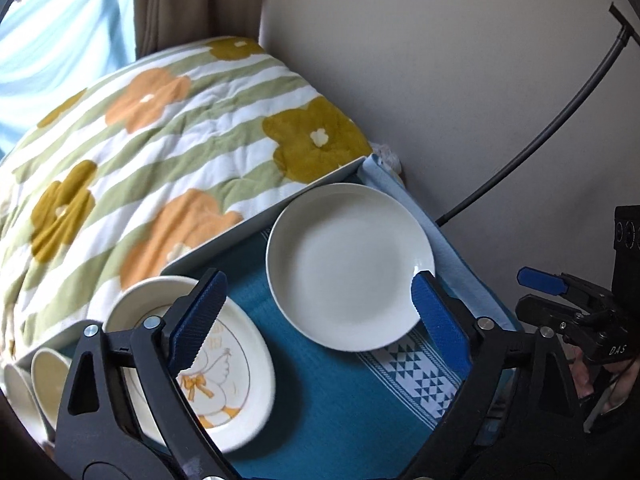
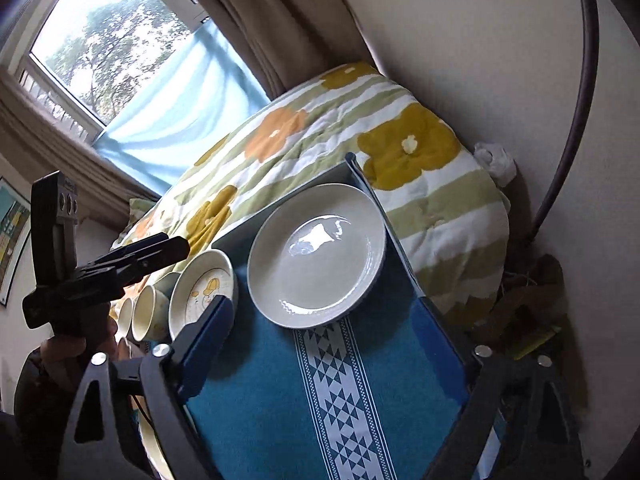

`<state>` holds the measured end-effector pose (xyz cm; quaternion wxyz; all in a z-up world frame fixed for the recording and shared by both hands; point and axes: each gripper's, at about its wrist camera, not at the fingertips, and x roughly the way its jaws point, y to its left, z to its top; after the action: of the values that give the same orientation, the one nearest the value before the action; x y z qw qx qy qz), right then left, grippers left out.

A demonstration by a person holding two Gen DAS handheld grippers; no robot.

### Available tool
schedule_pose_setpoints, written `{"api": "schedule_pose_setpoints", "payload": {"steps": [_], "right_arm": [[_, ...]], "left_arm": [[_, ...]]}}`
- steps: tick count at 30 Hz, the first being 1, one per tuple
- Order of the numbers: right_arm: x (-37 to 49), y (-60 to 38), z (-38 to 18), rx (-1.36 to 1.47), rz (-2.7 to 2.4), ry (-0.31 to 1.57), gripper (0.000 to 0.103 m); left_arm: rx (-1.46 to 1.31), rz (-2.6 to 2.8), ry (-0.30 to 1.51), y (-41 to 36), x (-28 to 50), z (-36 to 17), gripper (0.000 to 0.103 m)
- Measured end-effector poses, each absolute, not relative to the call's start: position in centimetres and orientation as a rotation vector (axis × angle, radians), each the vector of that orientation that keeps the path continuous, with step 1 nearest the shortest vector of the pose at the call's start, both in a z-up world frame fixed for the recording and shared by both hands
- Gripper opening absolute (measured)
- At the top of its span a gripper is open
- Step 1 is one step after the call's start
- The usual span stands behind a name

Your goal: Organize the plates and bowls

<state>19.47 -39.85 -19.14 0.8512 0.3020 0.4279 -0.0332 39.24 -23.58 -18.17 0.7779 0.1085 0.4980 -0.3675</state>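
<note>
A plain white plate [image 1: 348, 266] lies flat at the far end of the table on a blue cloth [image 1: 340, 392]; it also shows in the right wrist view [image 2: 316, 256]. A cream plate with a duck drawing [image 1: 224, 380] lies to its left [image 2: 204, 288]. Two small cream bowls [image 1: 36, 384] stand further left [image 2: 146, 312]. My left gripper [image 1: 316, 316] is open and empty above the cloth, its right finger by the white plate's rim. My right gripper [image 2: 332, 344] is open and empty, hovering over the cloth short of the white plate.
A flowered quilt [image 1: 160, 140] on a bed lies behind and beside the table. A pale wall [image 1: 460, 60] stands at the right with a dark curved cable [image 1: 540, 128]. A window [image 2: 108, 36] and curtains are at the far left. Clutter lies on the floor at the right [image 2: 528, 308].
</note>
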Motion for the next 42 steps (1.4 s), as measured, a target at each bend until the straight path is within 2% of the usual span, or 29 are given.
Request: {"api": "schedule_pose_setpoints", "payload": {"steps": [4,8,11,18,20,28,42], "right_arm": [[21.2,-39.6,-22.3,0.71,-0.133,0.924,0.062],[22.6,-39.2,-25.0,0.746,-0.184,0.948,0.05],[23.3,-39.1,-26.5,0.777,-0.21,0.958,0.045],[24.5,-39.3,-27.9,0.793,-0.257,0.961,0.035],[24.6,-39.5,-28.2,0.792,-0.274,0.961,0.033],[24.9,-39.7,-29.3,0.795,-0.308,0.979,0.013],[24.6,-39.4,-27.8,0.728,-0.242,0.966,0.013]], "left_arm": [[0.241,-0.844,1.156,-24.6,42.9,-22.2,0.072],[0.26,-0.883,1.227,-25.6,45.3,-25.8,0.053],[0.281,-0.907,1.265,-26.2,45.8,-27.7,0.043],[0.288,-0.941,1.294,-26.7,46.6,-29.5,0.03],[0.295,-0.942,1.3,-26.7,46.6,-29.7,0.018],[0.301,-0.934,1.285,-26.7,46.6,-29.8,0.016],[0.315,-0.873,1.203,-26.4,45.0,-25.9,0.016]]}}
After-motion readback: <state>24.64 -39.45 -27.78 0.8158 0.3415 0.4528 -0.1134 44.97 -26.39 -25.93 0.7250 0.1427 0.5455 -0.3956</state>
